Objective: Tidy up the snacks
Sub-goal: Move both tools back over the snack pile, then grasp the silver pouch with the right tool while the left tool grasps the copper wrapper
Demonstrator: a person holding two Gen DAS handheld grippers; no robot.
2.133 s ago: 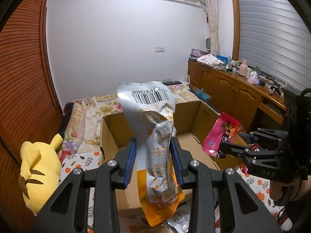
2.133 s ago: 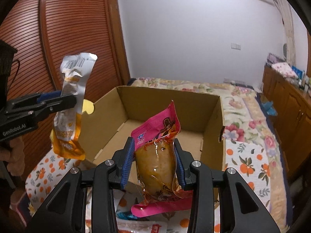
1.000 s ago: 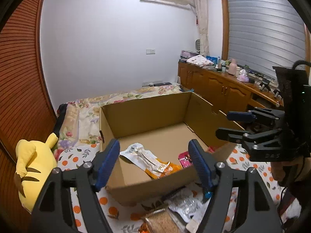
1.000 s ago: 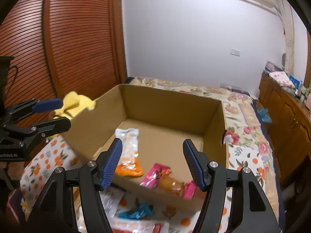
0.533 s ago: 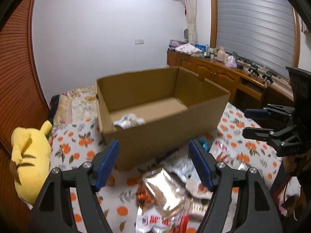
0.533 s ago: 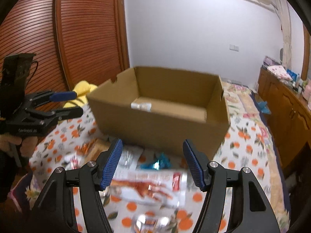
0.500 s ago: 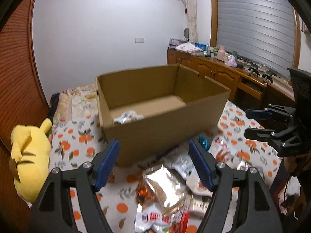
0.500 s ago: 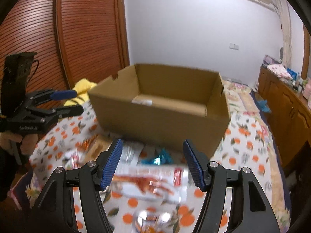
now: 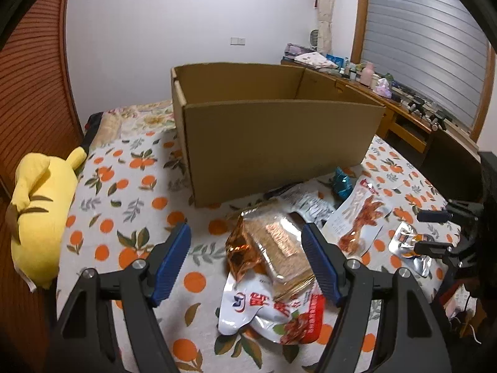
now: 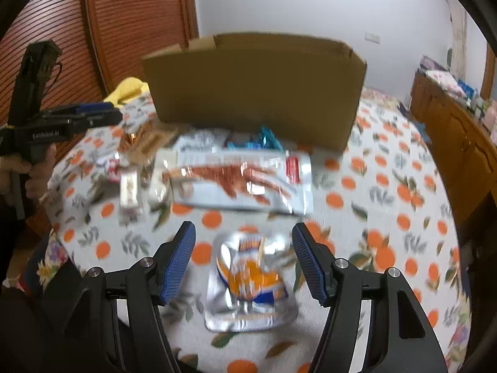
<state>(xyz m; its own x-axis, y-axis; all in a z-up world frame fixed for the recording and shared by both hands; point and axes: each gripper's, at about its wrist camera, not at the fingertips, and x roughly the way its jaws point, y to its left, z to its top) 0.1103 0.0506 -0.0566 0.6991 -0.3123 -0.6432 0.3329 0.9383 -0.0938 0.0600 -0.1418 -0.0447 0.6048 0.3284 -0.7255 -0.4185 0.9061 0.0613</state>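
colours on the bed

brown box [image 9: 279,143]. white sheet [image 9: 124,205] printed with oranges and green leaves. yellow plush [image 9: 37,211] with dark stripes. copper-orange pack [image 9: 270,245]; white and red bag [image 9: 273,317]; teal wrapper [image 9: 341,183]; silver pouch [image 10: 248,279] with orange and blue. each hand-held gripper [image 9: 245,264] [image 10: 243,261] is black with blue pads.

A lived-in home bedroom.

Ahead of the left tongs lies a bed under an orange-print bedspread [image 9: 130,205], a yellow plush toy [image 9: 37,211] off to their left; a cluttered wooden dresser [image 9: 400,115] and shuttered window [image 9: 425,40] stand to their right.
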